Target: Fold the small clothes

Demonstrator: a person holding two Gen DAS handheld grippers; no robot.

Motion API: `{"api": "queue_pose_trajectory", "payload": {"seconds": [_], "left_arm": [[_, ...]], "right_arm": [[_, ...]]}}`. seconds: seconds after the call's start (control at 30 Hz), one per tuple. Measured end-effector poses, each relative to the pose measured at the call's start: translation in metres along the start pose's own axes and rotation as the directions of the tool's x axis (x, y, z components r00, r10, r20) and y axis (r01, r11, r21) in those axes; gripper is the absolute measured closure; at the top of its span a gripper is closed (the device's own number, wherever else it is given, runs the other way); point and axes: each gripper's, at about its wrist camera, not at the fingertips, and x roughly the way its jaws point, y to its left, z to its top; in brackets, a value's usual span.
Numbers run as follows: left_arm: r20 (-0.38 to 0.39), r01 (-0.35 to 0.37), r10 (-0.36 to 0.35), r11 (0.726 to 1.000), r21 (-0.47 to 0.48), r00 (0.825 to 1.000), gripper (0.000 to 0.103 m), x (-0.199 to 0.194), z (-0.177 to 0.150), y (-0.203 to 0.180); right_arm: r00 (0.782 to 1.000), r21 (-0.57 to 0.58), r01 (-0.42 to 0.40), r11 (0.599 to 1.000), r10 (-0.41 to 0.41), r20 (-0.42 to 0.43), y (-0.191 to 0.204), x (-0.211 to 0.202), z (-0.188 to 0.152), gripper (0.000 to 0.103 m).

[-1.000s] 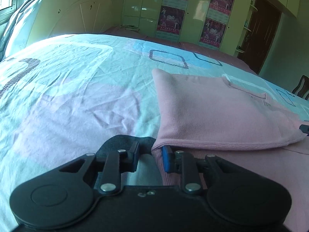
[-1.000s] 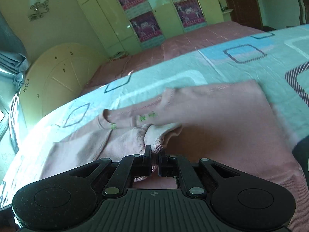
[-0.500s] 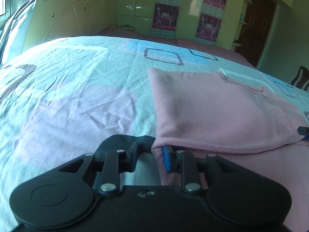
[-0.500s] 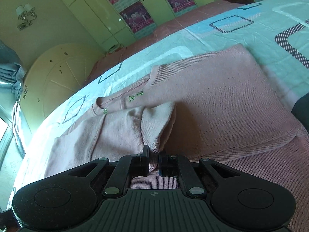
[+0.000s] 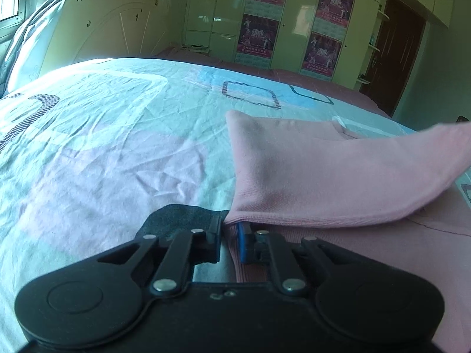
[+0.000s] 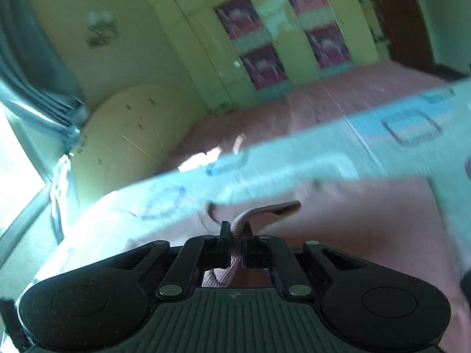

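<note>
A pink knit garment [image 5: 323, 170] lies folded on the bed, its upper layer over a lower one. My left gripper [image 5: 232, 232] sits low at the garment's near left corner. Its jaws are closing, with the pink hem pinched between them. In the right wrist view my right gripper [image 6: 235, 232] is shut on a bunched fold of the same pink garment [image 6: 353, 211] and holds it above the bed. From the left wrist view that far right corner [image 5: 441, 141] hangs lifted off the sheet. The right wrist view is blurred.
The bed sheet [image 5: 103, 147], pale blue and pink with square prints, stretches to the left of the garment. A cream headboard [image 5: 112, 29] stands at the back left. Green wardrobes with posters [image 5: 294, 14] and a dark door [image 5: 403, 44] line the far wall.
My right gripper has risen with the pinched fabric, and the garment's right corner has come up off the bed. The left jaws have narrowed on the hem; that hand stayed put.
</note>
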Motion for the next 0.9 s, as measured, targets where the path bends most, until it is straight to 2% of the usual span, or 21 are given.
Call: {"api": "queue_pose_trajectory", "payload": {"seconds": [0.03, 0.1, 0.13, 0.17, 0.2, 0.33, 0.63, 0.67, 0.73, 0.77, 0.83, 0.9], "left_arm": [[0.008, -0.006, 0.006, 1.000, -0.004, 1.000, 0.093, -0.001, -0.002, -0.001], [0.019, -0.012, 0.012, 1.000, -0.023, 1.000, 0.093, -0.001, -0.006, -0.001], [0.016, -0.013, 0.013, 1.000, -0.029, 1.000, 0.093, 0.000, -0.007, -0.001], [0.015, -0.013, 0.013, 0.999, -0.035, 1.000, 0.093, 0.000, -0.007, -0.001], [0.011, -0.009, 0.010, 0.999, -0.042, 1.000, 0.093, 0.000, -0.007, 0.001], [0.000, -0.008, 0.008, 1.000, -0.023, 1.000, 0.093, 0.000, -0.007, 0.000], [-0.037, 0.001, -0.001, 1.000, 0.010, 0.999, 0.088, 0.000, 0.000, 0.000], [-0.045, 0.015, -0.014, 1.000, 0.016, 0.999, 0.083, -0.002, 0.001, 0.002], [-0.042, 0.059, -0.058, 0.998, 0.018, 0.997, 0.060, -0.013, 0.000, 0.009], [-0.004, 0.030, -0.029, 0.999, 0.019, 1.000, 0.045, -0.028, -0.002, 0.014], [0.093, -0.007, 0.003, 0.999, 0.035, 0.996, 0.042, -0.053, -0.003, 0.021], [0.140, -0.006, -0.002, 0.998, 0.058, 0.990, 0.043, -0.061, 0.005, 0.014]], "right_arm": [[1.000, -0.035, 0.001, 0.999, 0.001, 0.030, 0.007, -0.006, 0.004, 0.098], [0.998, -0.094, 0.057, 0.994, -0.054, 0.034, 0.005, -0.007, -0.006, 0.098], [0.995, -0.123, 0.094, 0.988, -0.095, -0.003, -0.002, 0.000, -0.018, 0.098], [0.983, -0.114, 0.141, 0.983, -0.153, -0.103, -0.017, 0.015, -0.035, 0.098], [0.964, -0.049, 0.173, 0.984, -0.180, -0.196, -0.035, 0.026, -0.053, 0.098], [0.934, 0.070, 0.228, 0.971, -0.198, -0.297, -0.062, 0.035, -0.096, 0.098], [0.936, 0.098, 0.222, 0.970, -0.184, -0.299, -0.069, 0.035, -0.096, 0.098], [0.936, 0.104, 0.224, 0.969, -0.184, -0.301, -0.071, 0.033, -0.095, 0.098], [0.936, 0.121, 0.227, 0.966, -0.182, -0.300, -0.071, 0.024, -0.089, 0.097], [0.941, 0.123, 0.233, 0.965, -0.192, -0.278, -0.070, 0.018, -0.085, 0.097], [0.955, 0.099, 0.240, 0.966, -0.217, -0.201, -0.066, 0.000, -0.071, 0.097], [0.957, 0.071, 0.244, 0.967, -0.229, -0.177, -0.064, 0.000, -0.060, 0.097]]}}
